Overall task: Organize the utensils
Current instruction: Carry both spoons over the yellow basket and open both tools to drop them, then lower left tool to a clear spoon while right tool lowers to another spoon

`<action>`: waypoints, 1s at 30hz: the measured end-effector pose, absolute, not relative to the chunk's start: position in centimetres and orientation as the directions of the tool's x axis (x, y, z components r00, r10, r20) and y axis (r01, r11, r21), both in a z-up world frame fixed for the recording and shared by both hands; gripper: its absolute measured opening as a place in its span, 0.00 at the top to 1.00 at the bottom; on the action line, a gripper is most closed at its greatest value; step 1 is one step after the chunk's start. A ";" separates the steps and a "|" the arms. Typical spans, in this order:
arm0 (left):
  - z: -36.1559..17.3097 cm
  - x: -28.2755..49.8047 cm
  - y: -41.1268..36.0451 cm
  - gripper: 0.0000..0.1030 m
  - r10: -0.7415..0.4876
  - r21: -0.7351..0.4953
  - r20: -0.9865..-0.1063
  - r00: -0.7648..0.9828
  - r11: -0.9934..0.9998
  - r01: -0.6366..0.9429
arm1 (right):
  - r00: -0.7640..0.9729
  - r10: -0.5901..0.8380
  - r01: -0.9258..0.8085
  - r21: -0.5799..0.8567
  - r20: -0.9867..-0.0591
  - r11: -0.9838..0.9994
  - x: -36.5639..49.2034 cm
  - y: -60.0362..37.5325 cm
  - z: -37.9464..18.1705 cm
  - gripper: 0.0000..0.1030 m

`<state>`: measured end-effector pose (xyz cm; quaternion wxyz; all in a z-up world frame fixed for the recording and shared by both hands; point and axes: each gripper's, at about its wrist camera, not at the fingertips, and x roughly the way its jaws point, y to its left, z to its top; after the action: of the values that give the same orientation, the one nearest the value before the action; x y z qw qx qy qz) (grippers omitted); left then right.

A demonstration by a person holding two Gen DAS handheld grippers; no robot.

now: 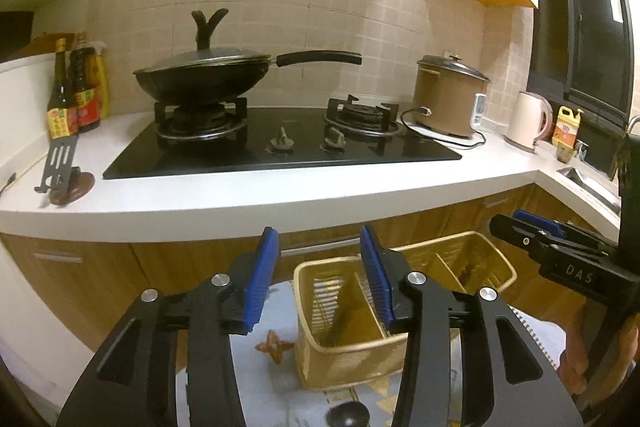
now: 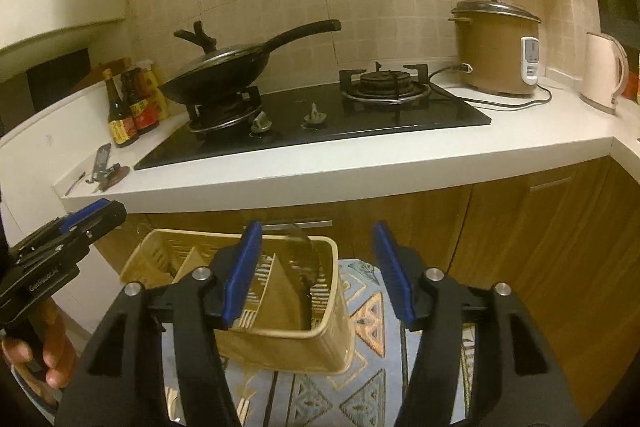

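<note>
The yellow utensil basket (image 2: 280,315) stands on a patterned cloth (image 2: 372,311) below the edge of the white surface (image 2: 360,163) that carries the stove. It is the landmark here: a divider splits it, and in the right wrist view a dark utensil (image 2: 302,267) leans in its right compartment, the head reaching above the rim. The left compartment looks empty in the left wrist view, though its floor is dim.

The right claw (image 2: 318,275) hangs just in front of the basket with its blue pads apart and nothing between them; the utensil sits behind the gap, not in it. The left claw (image 1: 320,277) is likewise spread and empty, near the basket's left compartment.

A small brown star-shaped piece (image 1: 275,346) and a round black knob (image 1: 347,415) lie on the cloth left of and in front of the basket.

The risks, as I judge them: the basket looks light, so a claw brushing its rim could tip or shove it, and the leaning utensil could slide out. The cloth could also bunch under a push.
</note>
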<state>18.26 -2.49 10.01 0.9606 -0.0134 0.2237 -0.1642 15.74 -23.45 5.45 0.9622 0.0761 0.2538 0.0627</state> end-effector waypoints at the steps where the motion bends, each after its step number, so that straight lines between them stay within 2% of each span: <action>1: 10.1 18.1 -2.4 0.60 -0.324 -0.102 -0.427 0.844 0.945 0.311 | 0.859 0.170 -0.090 0.184 -0.482 0.979 15.4 -23.5 5.7 0.47; 11: 12.3 13.6 -0.3 0.58 -0.390 -0.178 -0.435 0.812 0.921 0.347 | 0.822 0.212 -0.140 0.173 -0.529 0.975 10.4 -21.7 8.6 0.47; 19: 13.2 10.0 0.5 0.54 -0.429 -0.201 -0.476 0.768 0.903 0.380 | 0.690 0.284 -0.172 0.230 -0.666 0.958 7.5 -20.0 7.2 0.47; 25: 9.4 9.1 -0.2 0.54 -0.411 -0.203 -0.631 0.657 0.906 0.371 | 0.547 0.300 -0.124 0.279 -0.782 0.952 7.1 -19.4 2.1 0.47; 30: 4.4 10.2 -0.2 0.55 -0.458 -0.300 -0.728 0.510 0.882 0.364 | 0.449 0.339 -0.084 0.338 -0.827 0.937 7.1 -19.2 -2.1 0.48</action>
<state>10.16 -0.21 4.43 0.8672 -0.0544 0.4345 -0.2370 7.14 -19.16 -2.08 0.8419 0.1249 0.5097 0.1256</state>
